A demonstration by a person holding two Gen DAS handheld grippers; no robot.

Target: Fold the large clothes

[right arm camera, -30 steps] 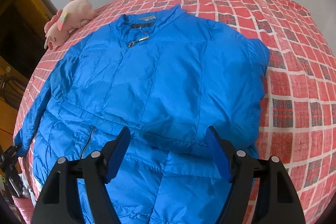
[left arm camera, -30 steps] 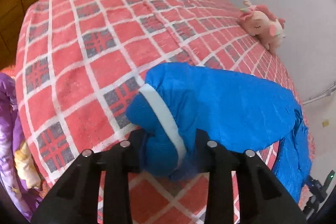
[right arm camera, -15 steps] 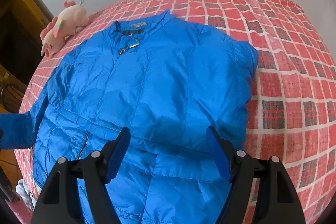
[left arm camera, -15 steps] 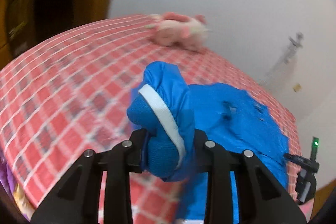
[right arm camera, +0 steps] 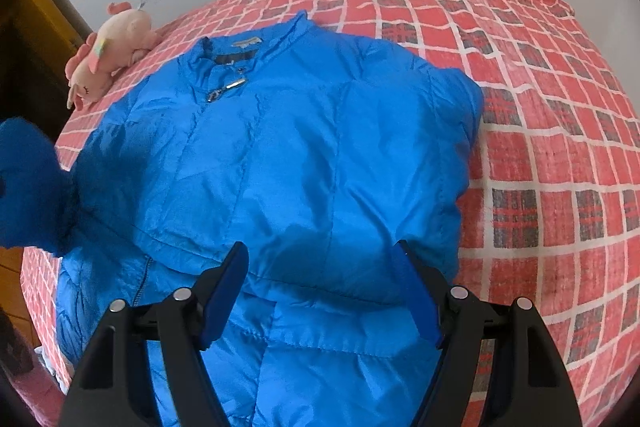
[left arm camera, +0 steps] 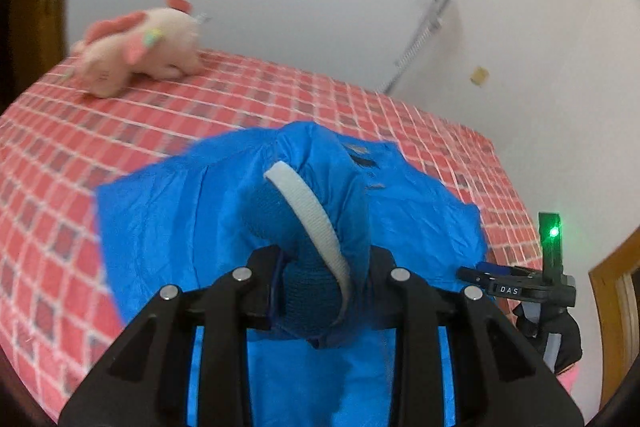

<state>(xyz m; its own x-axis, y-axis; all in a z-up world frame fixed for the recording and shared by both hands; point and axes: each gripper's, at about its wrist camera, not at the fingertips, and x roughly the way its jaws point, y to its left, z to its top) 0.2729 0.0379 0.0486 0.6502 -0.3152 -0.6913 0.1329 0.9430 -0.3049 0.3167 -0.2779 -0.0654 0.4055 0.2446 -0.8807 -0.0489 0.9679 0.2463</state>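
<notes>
1. The left gripper (left arm camera: 320,291) is clamped on the knit sleeve cuff (left arm camera: 308,267) of the blue jacket (right arm camera: 280,155); the cuff bulges up between the jaws, its white band (left arm camera: 308,219) arching over the top.
2. Just beyond the held cuff, the sleeve runs forward and down into the body of the jacket, which lies spread out ahead of and below this gripper.
3. The right gripper (right arm camera: 320,291) hovers with its jaws wide apart and nothing between them, pointing down at the jacket's lower front. No pad appears to press the fabric.
4. Ahead of the right gripper the jacket lies front up on the red checked bedcover (right arm camera: 540,147), collar (right arm camera: 240,47) at the far end, zip pull (right arm camera: 228,87) just below it. To this gripper's left the lifted cuff shows as a blurred blue mass.
5. Farther off, past the collar and to the left, a pink plush toy (right arm camera: 108,63) rests near the bed's edge, well clear of the jacket.
6. Handling, as a judgement: the padded shell looks light, soft and puffy, with a smooth, probably slippery face that will spring back from a fold. The ribbed cuff gives the surest purchase; elsewhere, stitched seams or the hem edge suit better than a pinch of loose shell.
</notes>
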